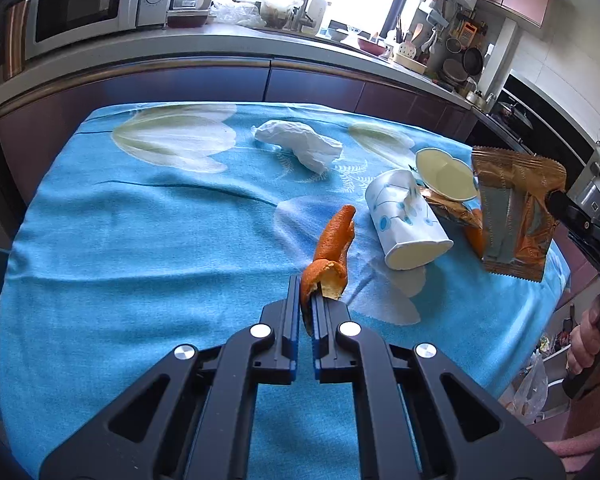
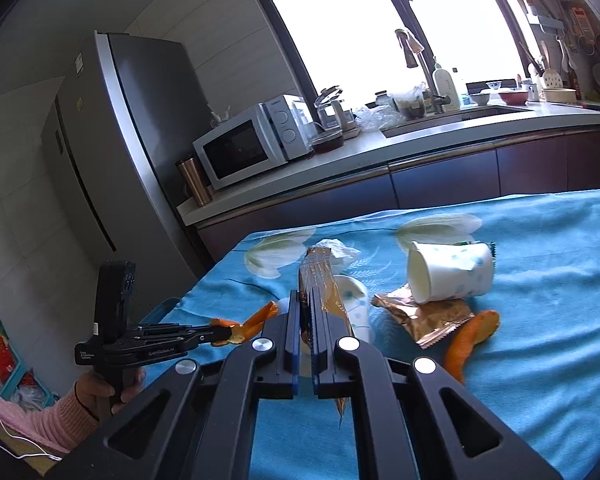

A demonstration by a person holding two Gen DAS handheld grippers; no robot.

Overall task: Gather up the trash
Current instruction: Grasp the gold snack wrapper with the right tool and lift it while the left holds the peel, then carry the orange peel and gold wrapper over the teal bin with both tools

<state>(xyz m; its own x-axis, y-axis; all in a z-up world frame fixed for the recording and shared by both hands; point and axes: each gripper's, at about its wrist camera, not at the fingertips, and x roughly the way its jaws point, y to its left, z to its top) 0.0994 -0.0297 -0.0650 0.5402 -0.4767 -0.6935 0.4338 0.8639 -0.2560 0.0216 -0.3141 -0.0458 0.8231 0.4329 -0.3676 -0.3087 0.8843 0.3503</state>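
Observation:
My left gripper [image 1: 306, 286] is shut on one end of a curled orange peel [image 1: 334, 240], lifting it off the blue tablecloth [image 1: 140, 240]. Seen from the right wrist, the left gripper [image 2: 216, 331] holds that peel [image 2: 256, 320] out over the table's left edge. My right gripper [image 2: 306, 298] is shut on a gold snack wrapper [image 2: 320, 280], which hangs edge-on between its fingers. The right gripper [image 1: 556, 200] holds that wrapper [image 1: 516, 208] above the table's right side. On the cloth lie a patterned paper cup [image 1: 408, 220] on its side, a second cup [image 1: 446, 174], a crumpled tissue [image 1: 300, 142], another gold wrapper [image 2: 424, 318] and another peel [image 2: 468, 340].
A kitchen counter [image 1: 220, 46] with a microwave [image 1: 84, 4] and a sink [image 2: 452, 118] runs behind the table. A tall fridge [image 2: 132, 128] stands to the left. A plastic bag [image 1: 532, 392] hangs off the table's right side. A hand in a pink sleeve [image 2: 96, 392] grips the left handle.

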